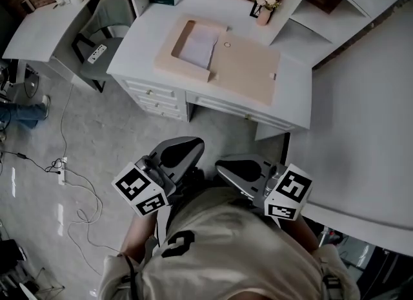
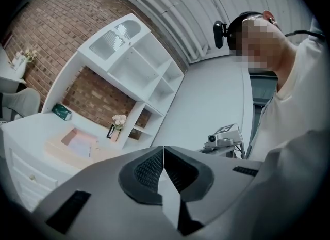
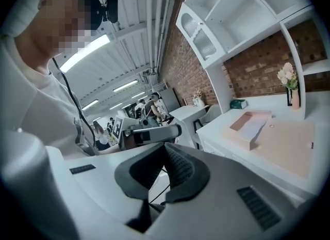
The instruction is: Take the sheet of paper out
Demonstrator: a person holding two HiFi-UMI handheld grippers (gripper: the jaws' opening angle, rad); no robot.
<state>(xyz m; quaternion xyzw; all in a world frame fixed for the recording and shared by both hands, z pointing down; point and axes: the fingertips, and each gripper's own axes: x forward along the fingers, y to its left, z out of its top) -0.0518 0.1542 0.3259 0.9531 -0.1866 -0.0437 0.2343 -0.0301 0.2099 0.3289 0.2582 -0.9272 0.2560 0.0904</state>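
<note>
Currently underway: no contact yet; the person is standing well back from the surface (image 1: 145, 47).
Sheet of paper (image 1: 197, 45): lying flat inside the open box (image 1: 248, 66), which is sitting on the surface with its lid folded aside, leaving the sheet exposed for lifting.
Left gripper (image 1: 184, 150): jaws are resting closed on nothing, held near the chest.
Right gripper (image 1: 232, 166): jaws are likewise sitting closed and empty, nothing being within reach.
Next need: judging by this, the jaws will be needing to open before pinching a sheet edge.
</note>
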